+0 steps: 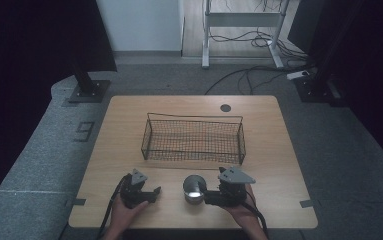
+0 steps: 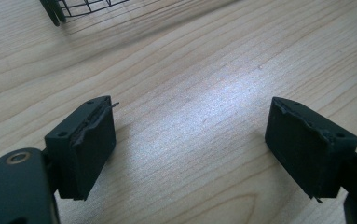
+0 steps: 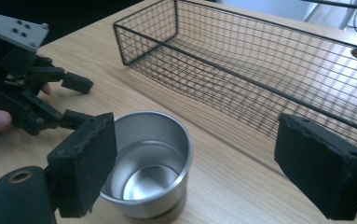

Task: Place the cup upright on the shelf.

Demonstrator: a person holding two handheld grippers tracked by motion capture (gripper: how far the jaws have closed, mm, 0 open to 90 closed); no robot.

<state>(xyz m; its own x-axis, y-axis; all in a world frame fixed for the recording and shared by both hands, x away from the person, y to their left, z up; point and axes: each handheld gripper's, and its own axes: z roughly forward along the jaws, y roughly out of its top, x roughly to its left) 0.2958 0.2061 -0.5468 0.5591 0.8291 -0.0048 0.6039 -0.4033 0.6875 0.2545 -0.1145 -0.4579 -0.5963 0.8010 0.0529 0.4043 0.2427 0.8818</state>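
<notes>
An empty, upright steel cup (image 1: pixel 194 189) stands on the wooden table (image 1: pixel 129 125) near its front edge. My right gripper (image 1: pixel 207 195) sits just right of it and points left at it. In the right gripper view that gripper (image 3: pixel 197 135) is open wide, and the cup (image 3: pixel 148 163) stands close to its left jaw, partly hidden behind it. My left gripper (image 1: pixel 152 196) rests left of the cup, a short gap away, held by a hand. Its jaws (image 2: pixel 192 116) are open over bare wood. An empty black wire basket (image 1: pixel 193 137) sits mid-table behind both grippers.
A dark round grommet (image 1: pixel 225 107) sits near the table's far edge. Beyond the table are a desk frame (image 1: pixel 241 30) and loose cables (image 1: pixel 259 70) on the floor. Dark stands (image 1: pixel 86 85) flank the table. The basket's corner (image 2: pixel 64 7) lies just ahead of the left gripper.
</notes>
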